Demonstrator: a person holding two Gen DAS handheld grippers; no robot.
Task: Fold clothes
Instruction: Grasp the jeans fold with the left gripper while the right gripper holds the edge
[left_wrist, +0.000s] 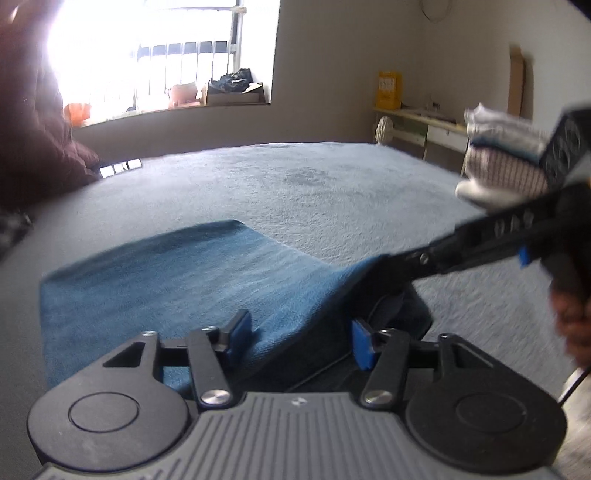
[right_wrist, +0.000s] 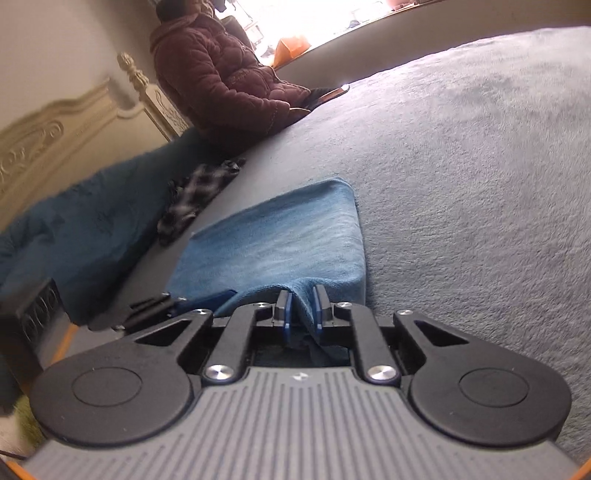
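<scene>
Blue cloth (right_wrist: 280, 236) lies on the bed (right_wrist: 461, 184); right gripper (right_wrist: 302, 308) pinches its near edge, left gripper (left_wrist: 297, 338) spread wide over it.

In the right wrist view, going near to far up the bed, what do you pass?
right gripper pinching the blue towel → plaid cloth → seated person in a maroon quilted jacket → bright window ledge.

A home bedroom: a wide bed (left_wrist: 295, 184) under a grey-blue fleece cover fills both views, with a carved cream headboard (right_wrist: 55, 136) at one end. A barred window (left_wrist: 166, 55) holds clutter on its sill, and a cream side bench (left_wrist: 417, 122) stands against the far wall.
</scene>
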